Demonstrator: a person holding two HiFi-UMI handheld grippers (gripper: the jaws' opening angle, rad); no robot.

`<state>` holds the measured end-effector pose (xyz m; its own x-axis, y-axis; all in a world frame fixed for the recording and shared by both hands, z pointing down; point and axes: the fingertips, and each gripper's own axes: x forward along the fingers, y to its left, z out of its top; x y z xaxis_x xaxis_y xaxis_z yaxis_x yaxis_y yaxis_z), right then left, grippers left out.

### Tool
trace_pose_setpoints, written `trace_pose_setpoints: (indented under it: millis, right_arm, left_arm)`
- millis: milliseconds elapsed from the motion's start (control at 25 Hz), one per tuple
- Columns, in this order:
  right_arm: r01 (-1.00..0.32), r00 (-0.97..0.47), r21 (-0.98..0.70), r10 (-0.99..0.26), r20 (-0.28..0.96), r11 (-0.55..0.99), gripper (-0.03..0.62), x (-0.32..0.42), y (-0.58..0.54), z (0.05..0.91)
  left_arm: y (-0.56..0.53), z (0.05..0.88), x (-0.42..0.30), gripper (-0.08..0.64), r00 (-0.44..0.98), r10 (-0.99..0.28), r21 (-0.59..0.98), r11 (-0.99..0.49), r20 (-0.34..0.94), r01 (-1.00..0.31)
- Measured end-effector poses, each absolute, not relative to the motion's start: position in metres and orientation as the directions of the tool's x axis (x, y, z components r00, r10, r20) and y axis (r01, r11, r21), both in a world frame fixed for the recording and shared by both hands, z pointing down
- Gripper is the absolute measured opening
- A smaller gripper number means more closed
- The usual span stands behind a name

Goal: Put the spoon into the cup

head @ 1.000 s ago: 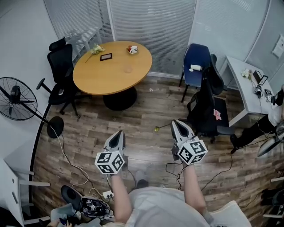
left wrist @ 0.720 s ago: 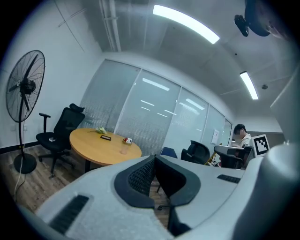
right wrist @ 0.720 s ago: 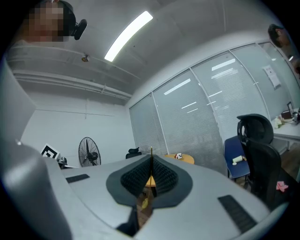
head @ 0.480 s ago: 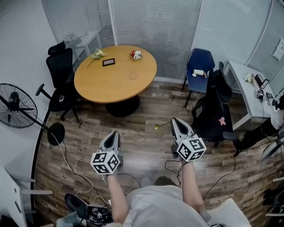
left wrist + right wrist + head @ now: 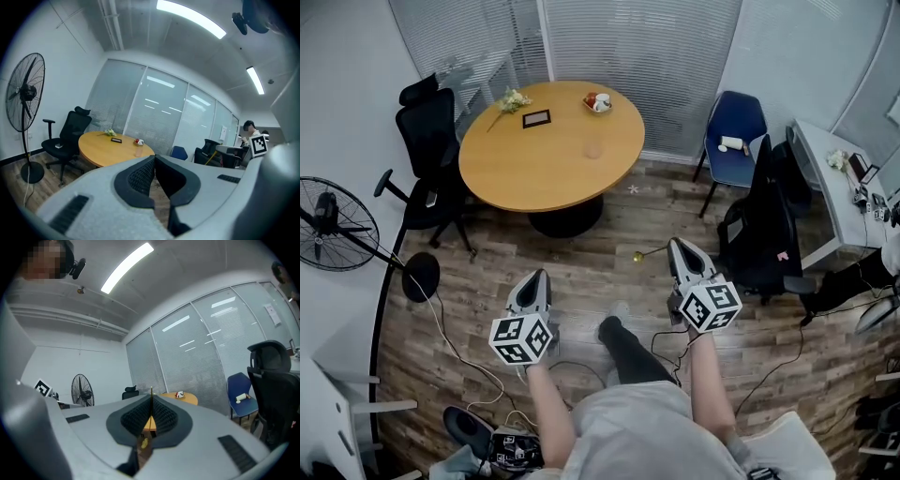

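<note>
The right tongs (image 5: 679, 246) are clamped on the thin spoon (image 5: 638, 255), its yellow end sticking out toward 9 o'clock. The left tongs (image 5: 535, 277) are pressed together on nothing. The cup (image 5: 593, 149) stands on the round counter (image 5: 525, 173) at 12 o'clock, well apart from both

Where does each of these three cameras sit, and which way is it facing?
Head view: on the person's head, looking steeply down at floor and table; shows both arms, a leg, the left tongs and right tongs.
Left gripper view: on the left tongs, looking along their shut jaws toward the table and cup.
Right gripper view: on the right tongs, looking along jaws shut on the spoon, toward the table.
Shared: all three show the table and fan.
</note>
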<state>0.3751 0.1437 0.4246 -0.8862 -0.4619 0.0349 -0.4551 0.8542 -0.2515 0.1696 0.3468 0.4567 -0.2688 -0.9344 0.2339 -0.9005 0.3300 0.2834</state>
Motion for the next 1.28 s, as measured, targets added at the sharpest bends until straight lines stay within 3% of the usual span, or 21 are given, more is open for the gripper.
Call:
trace_pose_setpoints:
  millis: [560, 1280]
  right_arm:
    - [-0.443, -0.895, -0.248, -0.443, 0.057, 0.862, 0.000, 0.238, 0.055, 0.452]
    - [-0.582, -0.807, -0.287, -0.582, 0.094, 0.761, 0.000, 0.170, -0.132, 0.474]
  left_arm:
    - [0.263, 0.496, 0.044, 0.009, -0.282, -0.903, 0.282, 0.376, 0.324, -0.883]
    - [0.089, 0.499, -0.062, 0.009, -0.133, -0.918, 0.240, 0.234, 0.374, -0.942]
